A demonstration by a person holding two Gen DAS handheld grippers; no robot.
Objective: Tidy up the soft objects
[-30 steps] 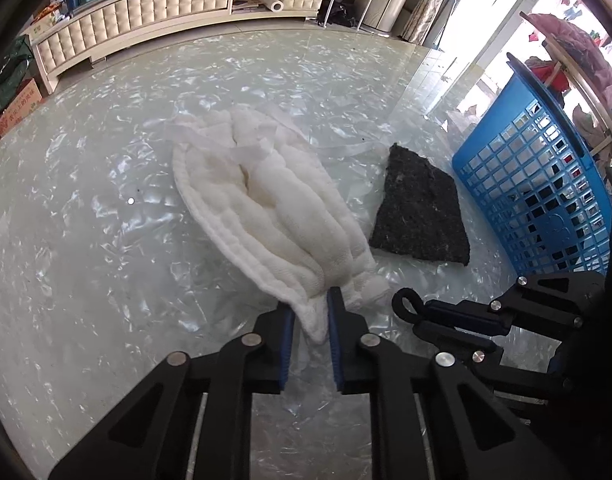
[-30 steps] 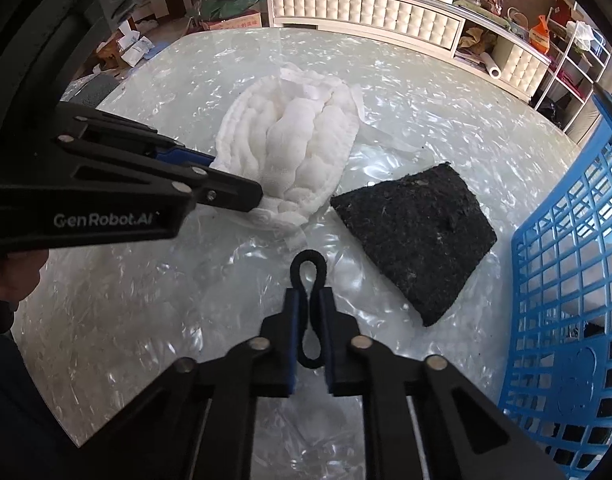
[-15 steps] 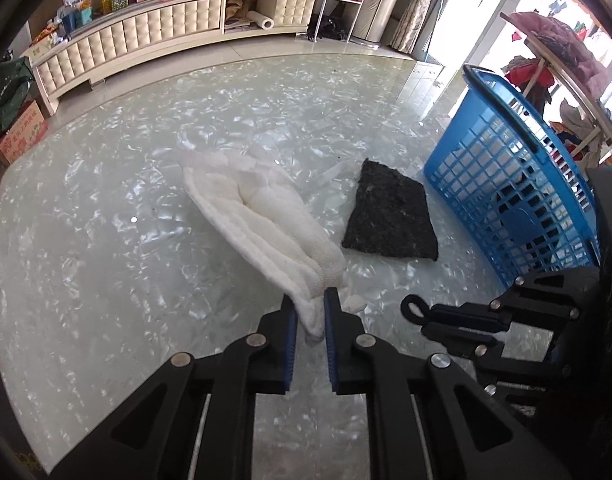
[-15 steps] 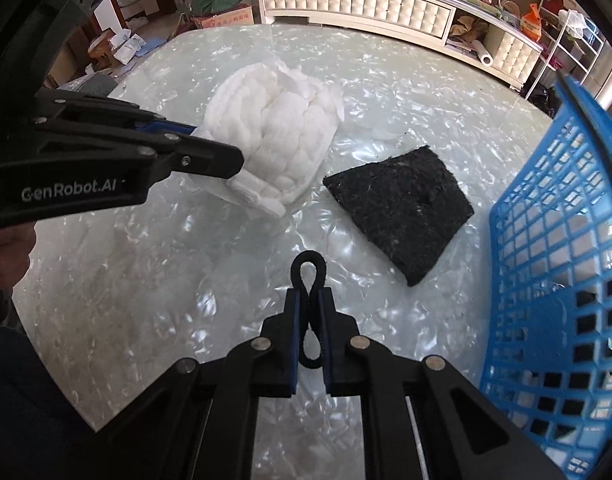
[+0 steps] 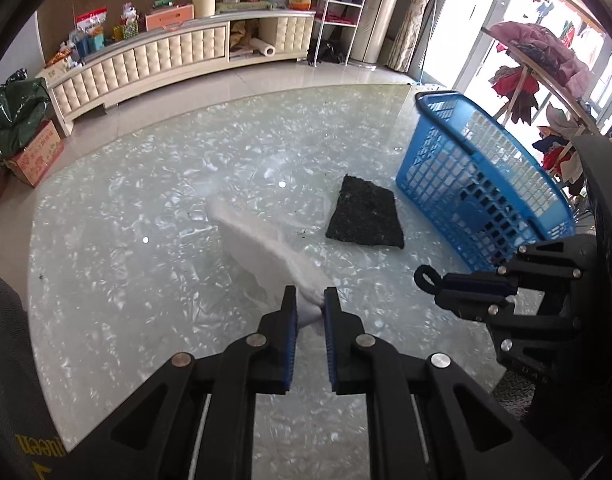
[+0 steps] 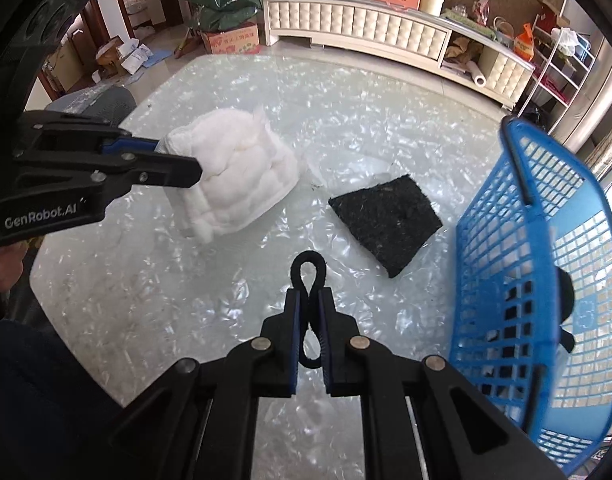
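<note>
My left tool [image 5: 309, 307] pinches the white cloth [image 6: 242, 184], my right tool [image 6: 309, 312] clamps the black hair tie [image 6: 308, 276]; I should carry both over the blue basket [image 6: 546, 264] rim before releasing.

Glossy pearl-white table [image 5: 106, 288]. Pale tiled floor [image 5: 266, 80]. Cream tufted cabinet [image 5: 166, 60] along brown wall, cluttered top. White wire rack [image 5: 338, 12]. Curtain [image 5: 418, 12], bright glass door [image 5: 486, 20]. Cardboard box [image 6: 232, 40], green bag [image 6: 222, 0].
</note>
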